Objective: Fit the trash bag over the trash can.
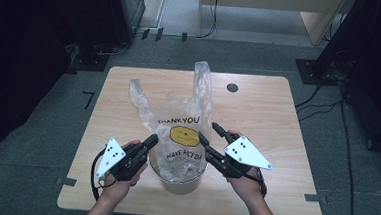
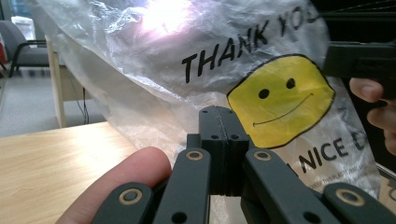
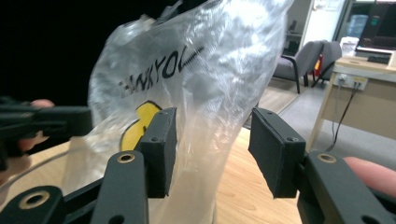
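A clear plastic bag (image 1: 182, 119) printed THANK YOU with a yellow smiley face stands in a round tan bin (image 1: 181, 183) at the table's front centre. Its handles rise toward the back. My left gripper (image 1: 150, 141) touches the bag's left side, and in the left gripper view the gripper (image 2: 219, 135) is shut against the film (image 2: 261, 60). I cannot tell if any film is pinched. On the bag's right side my right gripper (image 1: 211, 132) is open. In the right gripper view the gripper (image 3: 212, 149) straddles a fold of the bag (image 3: 205, 70).
The wooden table (image 1: 268, 117) has a round dark cable hole (image 1: 232, 87) at the back right. Black stands and cables (image 1: 324, 100) sit on the floor around the table. A desk (image 3: 369, 88) and a chair (image 3: 303, 60) stand farther off.
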Available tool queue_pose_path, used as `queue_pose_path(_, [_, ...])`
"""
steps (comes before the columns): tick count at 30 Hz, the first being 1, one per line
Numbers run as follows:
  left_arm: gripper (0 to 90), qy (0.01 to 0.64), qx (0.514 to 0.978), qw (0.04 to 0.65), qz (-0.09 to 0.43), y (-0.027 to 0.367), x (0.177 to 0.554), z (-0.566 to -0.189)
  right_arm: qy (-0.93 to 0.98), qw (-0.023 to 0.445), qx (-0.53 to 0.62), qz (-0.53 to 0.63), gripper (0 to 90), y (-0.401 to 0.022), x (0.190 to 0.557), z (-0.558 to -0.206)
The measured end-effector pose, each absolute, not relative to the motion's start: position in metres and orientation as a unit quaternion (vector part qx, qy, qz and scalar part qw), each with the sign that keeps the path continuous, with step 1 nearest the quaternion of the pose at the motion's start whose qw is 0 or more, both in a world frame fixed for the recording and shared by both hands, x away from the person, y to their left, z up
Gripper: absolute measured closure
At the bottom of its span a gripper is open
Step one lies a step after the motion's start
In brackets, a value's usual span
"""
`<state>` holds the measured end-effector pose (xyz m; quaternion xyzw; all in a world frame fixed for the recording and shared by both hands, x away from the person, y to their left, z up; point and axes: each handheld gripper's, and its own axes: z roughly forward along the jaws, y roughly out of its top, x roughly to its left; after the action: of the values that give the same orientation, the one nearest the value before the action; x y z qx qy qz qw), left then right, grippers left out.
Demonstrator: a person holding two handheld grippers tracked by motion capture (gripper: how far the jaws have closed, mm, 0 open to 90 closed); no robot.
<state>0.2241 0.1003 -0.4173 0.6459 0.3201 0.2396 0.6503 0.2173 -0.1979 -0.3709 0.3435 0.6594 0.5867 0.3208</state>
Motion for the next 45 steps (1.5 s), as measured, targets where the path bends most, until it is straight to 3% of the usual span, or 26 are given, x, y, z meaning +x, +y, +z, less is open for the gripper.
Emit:
queue_pose_path(4, [90.0,0.309,0.647,0.653,0.244,0.102,0.222,-0.416,0.655,0.31,0.358,0.589,49.4,-0.2,0.225,-0.368])
queue_pose_path(13, [90.0,0.305,0.649,0.652,0.246,0.104,0.221,-0.418,0.656,0.286,0.367,0.595,29.4,-0.207,0.228,-0.364])
queue_pose_path(23, [90.0,0.287,0.66,0.648,0.248,0.103,0.217,-0.423,0.648,0.274,0.412,0.579,23.1,-0.199,0.256,-0.346])
queue_pose_path(26, [90.0,0.285,0.662,0.647,0.248,0.103,0.216,-0.424,0.653,0.261,0.417,0.576,31.7,-0.194,0.262,-0.345])
queue_pose_path(28, [90.0,0.285,0.662,0.647,0.249,0.104,0.216,-0.424,0.665,0.266,0.416,0.561,45.6,-0.19,0.264,-0.348])
queue_pose_path(31, [90.0,0.289,0.66,0.647,0.249,0.107,0.217,-0.423,0.665,0.287,0.408,0.556,73.8,-0.188,0.259,-0.354])
queue_pose_path(33, [83.5,0.293,0.658,0.65,0.243,0.108,0.218,-0.422,0.665,0.297,0.405,0.553,87.6,-0.188,0.255,-0.356])
queue_pose_path(35, [70.6,0.304,0.655,0.647,0.246,0.108,0.22,-0.419,0.663,0.305,0.398,0.555,90.0,-0.189,0.251,-0.359])
queue_pose_path(36, [58.8,0.312,0.652,0.646,0.246,0.108,0.222,-0.417,0.668,0.316,0.384,0.554,90.0,-0.188,0.245,-0.36])
queue_pose_path(45, [41.6,0.394,0.611,0.628,0.28,0.112,0.246,-0.384,0.676,0.342,0.358,0.545,90.0,-0.184,0.23,-0.363])
